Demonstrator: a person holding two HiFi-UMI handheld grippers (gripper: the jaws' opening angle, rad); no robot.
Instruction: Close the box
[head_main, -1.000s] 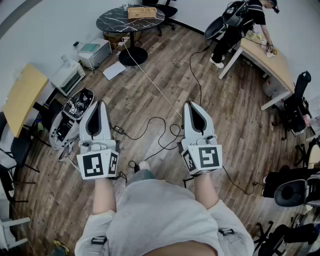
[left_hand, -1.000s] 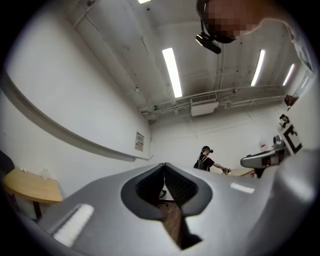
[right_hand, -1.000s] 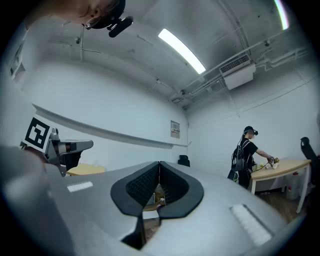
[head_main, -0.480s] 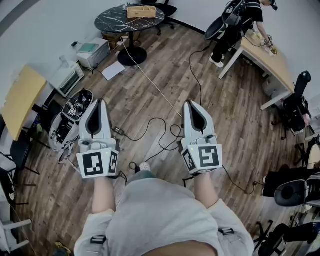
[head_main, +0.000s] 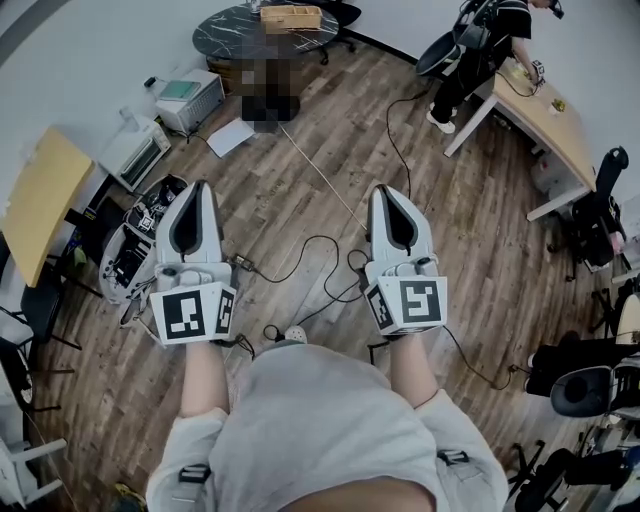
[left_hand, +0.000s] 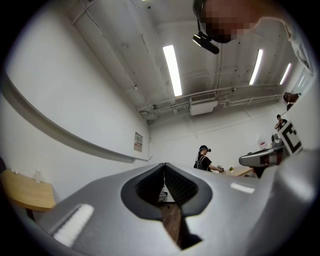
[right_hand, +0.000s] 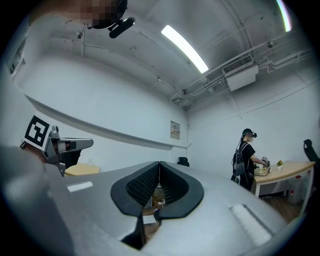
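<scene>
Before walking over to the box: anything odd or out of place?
Loose cables sprawl across the floor between you and the table holding the box, a possible trip hazard. Nothing else stands out.

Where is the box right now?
In the head view the tan box sits on the round dark table at the top centre, far ahead of the left gripper and the right gripper.

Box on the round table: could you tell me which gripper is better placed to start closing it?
Right, barely: left gripper and right gripper are both shut, empty and far from the box, but the right gripper view looks straight at it.
</scene>
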